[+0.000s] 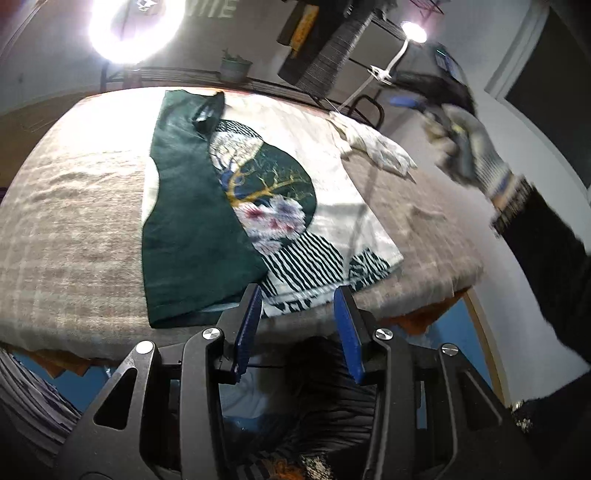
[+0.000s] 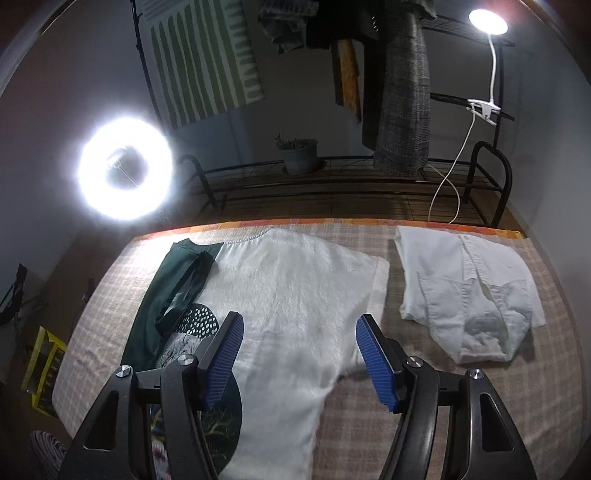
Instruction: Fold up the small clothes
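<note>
lying flat on checked woven cloth (image 2: 369, 424), printed t-shirt (image 2: 295, 295); both ribbed tongs (image 1: 297, 325) (image 2: 299, 358) released, empty

We see a table covered by a checked cloth (image 2: 369, 424), lit by a ring light (image 2: 125, 168) at its far left corner and a white clip lamp (image 2: 487, 18) on a black metal rack (image 2: 491, 177) behind. A potted plant (image 2: 301, 155) stands on the rack; garments hang above grey walls (image 2: 55, 92).
</note>
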The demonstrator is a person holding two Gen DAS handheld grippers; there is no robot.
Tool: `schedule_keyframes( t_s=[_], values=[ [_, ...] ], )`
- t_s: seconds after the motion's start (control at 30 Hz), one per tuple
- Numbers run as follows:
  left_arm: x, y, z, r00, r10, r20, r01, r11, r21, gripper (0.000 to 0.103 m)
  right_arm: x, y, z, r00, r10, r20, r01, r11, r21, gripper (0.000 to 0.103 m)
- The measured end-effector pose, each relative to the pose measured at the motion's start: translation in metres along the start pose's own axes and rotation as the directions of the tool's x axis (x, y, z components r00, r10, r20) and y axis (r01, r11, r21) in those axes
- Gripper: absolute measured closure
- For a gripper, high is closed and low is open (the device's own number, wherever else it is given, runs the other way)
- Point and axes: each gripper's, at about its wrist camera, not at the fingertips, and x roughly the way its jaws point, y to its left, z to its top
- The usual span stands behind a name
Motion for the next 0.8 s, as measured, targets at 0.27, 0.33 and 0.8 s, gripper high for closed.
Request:
schedule_keyframes(
  t_s=[0.27, 0.33, 0.8],
  values=[
    [0.038, -0.013, 0.014, 0.999, 0.03, 0.04, -0.033, 0.998, 0.058, 0.062, -0.062, -0.033, -0.041, 0.996, 0.058, 0.062, -0.06, 0.997, 0.038, 0.036],
    [0.052, -0.026, 0.015, 1.0, 0.016, 0.022, -0.018, 0.995, 0.095, 0.062, -0.069, -0.043, -0.054, 0.997, 0.054, 0.056, -0.057, 0.997, 0.049, 0.034],
    [0.19, -0.145, 0.008, 0.981, -0.057, -0.185, 0.111, 0.949, 0.295, 0.062, -0.103, -0.132, -0.109, 0.998, 0.049, 0.029, -0.053, 0.986, 0.156, 0.034]
  ],
)
